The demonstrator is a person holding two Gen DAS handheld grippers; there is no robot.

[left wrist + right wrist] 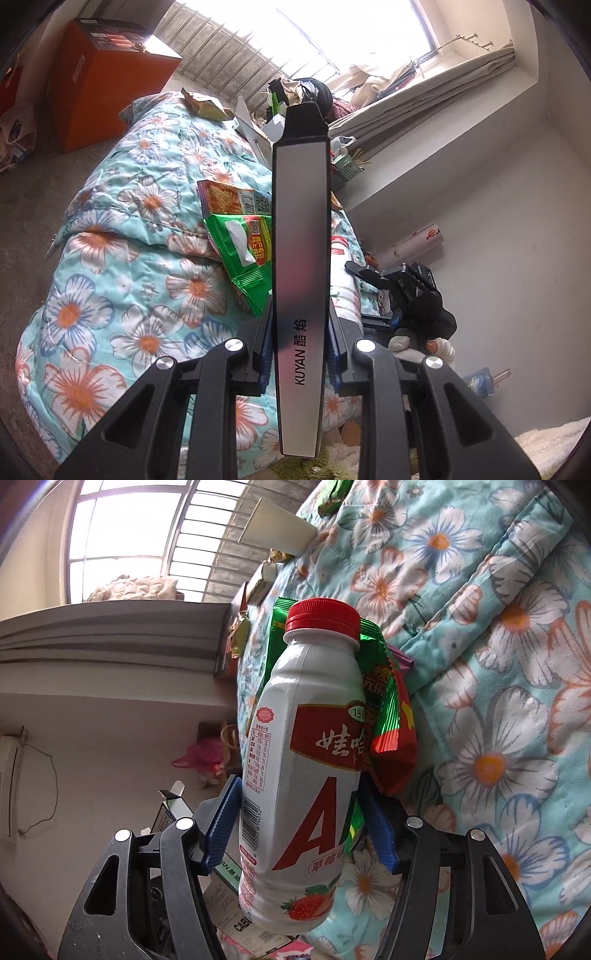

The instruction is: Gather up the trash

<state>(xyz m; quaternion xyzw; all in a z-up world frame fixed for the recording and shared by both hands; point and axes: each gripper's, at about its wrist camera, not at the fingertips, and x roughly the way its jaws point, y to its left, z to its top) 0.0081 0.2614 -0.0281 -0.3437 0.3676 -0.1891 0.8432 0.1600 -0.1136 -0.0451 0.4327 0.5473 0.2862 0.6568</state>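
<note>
The left gripper (300, 354) is clamped on a long silver-and-black box (301, 258) printed KUYAN, pinched between the blue pads (263, 363) near its lower end. The box stands up along the fingers and blocks the middle of the left wrist view, hiding part of what lies behind it.

The right gripper (301, 821) is closed around a white drink bottle (306, 760) with a red cap (322, 617), holding it at the lower body so that the cap points away from the camera. The bottle fills the centre of the right wrist view and covers part of the wrappers behind it.

Under both tools spreads a flowered quilt (140, 266), light blue with white and orange blooms. On it lie a green snack wrapper (245, 258) and, just beyond and touching it, an orange snack packet (229, 197). In the right wrist view, a green-and-red wrapper (388, 716) sits right behind the bottle.

Farther up the quilt lies a crumpled gold-green wrapper (207, 105), and near the barred window (258, 48) is a heap of paper and packaging (273, 118). An orange carton (107, 81) stands on the floor well apart from the quilt. Curtains (424, 92) bunch along the sill. A pink bag (203, 757) is near the wall.
</note>
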